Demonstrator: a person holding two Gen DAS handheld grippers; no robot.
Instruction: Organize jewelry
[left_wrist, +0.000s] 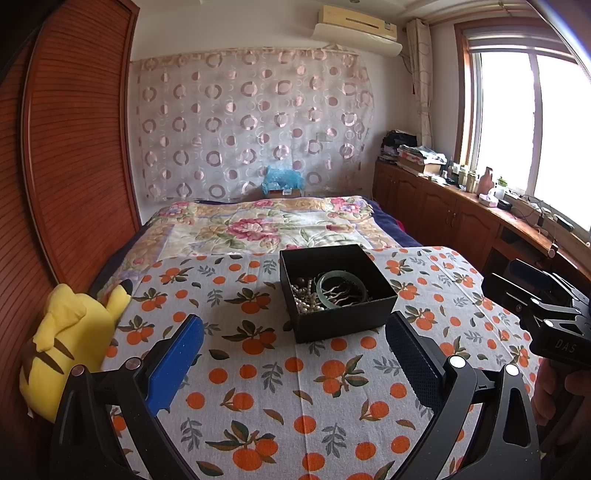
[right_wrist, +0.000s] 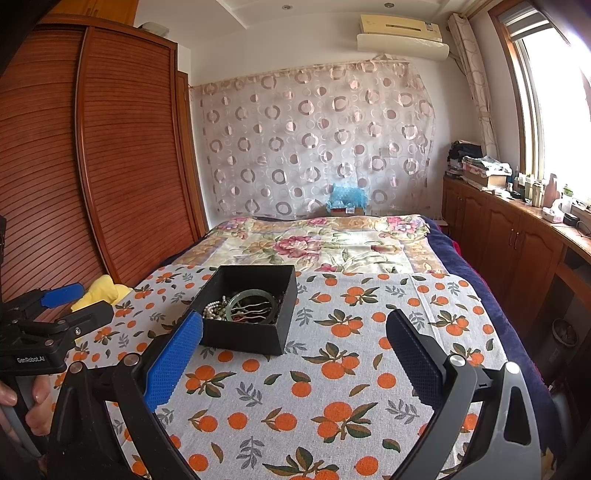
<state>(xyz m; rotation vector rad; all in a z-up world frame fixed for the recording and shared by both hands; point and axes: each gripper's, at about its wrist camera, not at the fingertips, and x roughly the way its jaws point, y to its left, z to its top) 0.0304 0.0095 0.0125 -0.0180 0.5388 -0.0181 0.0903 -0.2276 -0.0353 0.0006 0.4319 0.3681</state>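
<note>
Black and lidless, the jewelry box (left_wrist: 338, 295) sits on the orange-print cloth (left_wrist: 258, 369) spread over the bed, a little right of centre in the left wrist view and left of centre in the right wrist view (right_wrist: 247, 310). Inside it lie a green bangle (left_wrist: 341, 290), a heap of pearl beads (left_wrist: 304, 299) toward the left of the box, and thin pale wiry strands across the bangle. In the left wrist view the left hand-held gripper (left_wrist: 295, 354) fills the lower frame with its blue-padded fingers (left_wrist: 175, 363) spread wide apart and nothing between them; the box stands just beyond the fingertips. The right hand-held gripper (right_wrist: 295, 350) likewise has its fingers well apart and grips nothing, and its left blue pad overlaps the box's near left corner in the picture, though contact cannot be told. Each gripper shows at the edge of the other's view, at the right edge in the left wrist view and at the left edge in the right wrist view. A yellow plush toy (left_wrist: 70, 347) lies at the lower left beside the wooden wardrobe (left_wrist: 74, 147). Behind the cloth, a floral quilt (left_wrist: 266, 225) covers the rest of the bed.
</note>
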